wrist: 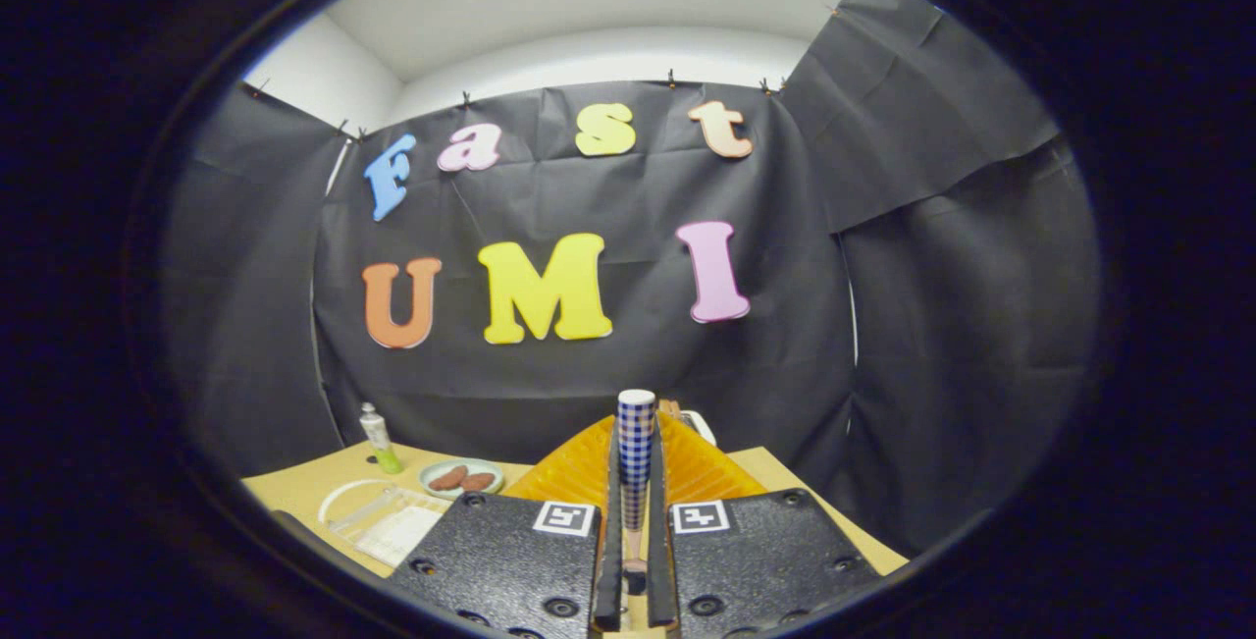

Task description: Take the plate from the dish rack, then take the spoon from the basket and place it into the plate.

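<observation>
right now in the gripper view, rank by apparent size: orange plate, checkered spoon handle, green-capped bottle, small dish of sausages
1. orange plate
2. checkered spoon handle, clamped between the gripper fingers and close to the camera, so it looks oversized
3. small dish and bottle: look alike, unranked

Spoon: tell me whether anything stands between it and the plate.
Nothing visible does. The gripper is shut on the spoon, handle upright between the fingers. The orange plate lies directly behind and below the spoon, just ahead of the fingers.

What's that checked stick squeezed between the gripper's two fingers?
In the gripper view, the spoon's blue-checked handle, clamped between the fingers of the gripper, over the orange plate.
</observation>
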Available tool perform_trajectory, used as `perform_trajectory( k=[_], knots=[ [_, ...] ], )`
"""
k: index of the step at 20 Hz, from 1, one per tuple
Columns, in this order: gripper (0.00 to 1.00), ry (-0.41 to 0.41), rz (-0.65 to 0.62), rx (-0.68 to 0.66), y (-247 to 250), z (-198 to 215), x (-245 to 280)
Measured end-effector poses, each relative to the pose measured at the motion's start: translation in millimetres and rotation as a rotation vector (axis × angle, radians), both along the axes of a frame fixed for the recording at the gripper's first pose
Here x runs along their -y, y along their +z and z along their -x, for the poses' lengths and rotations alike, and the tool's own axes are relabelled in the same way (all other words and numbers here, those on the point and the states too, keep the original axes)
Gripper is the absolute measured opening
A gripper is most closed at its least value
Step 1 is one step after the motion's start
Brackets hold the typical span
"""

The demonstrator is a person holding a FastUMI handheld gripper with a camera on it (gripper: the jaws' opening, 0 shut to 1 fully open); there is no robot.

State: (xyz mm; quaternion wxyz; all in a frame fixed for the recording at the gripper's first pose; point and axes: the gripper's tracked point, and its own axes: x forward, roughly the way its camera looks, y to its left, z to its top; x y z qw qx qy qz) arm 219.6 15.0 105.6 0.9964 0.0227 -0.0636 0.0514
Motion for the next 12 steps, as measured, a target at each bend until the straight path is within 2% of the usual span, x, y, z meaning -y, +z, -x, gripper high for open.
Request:
perform_trajectory(
  k=[7,12],
  knots=[
    [0.15,0.14,0.044,0.088,13,102,-93],
    [0.15,0.233,0.165,0.111,-39,151,-168]
  ],
)
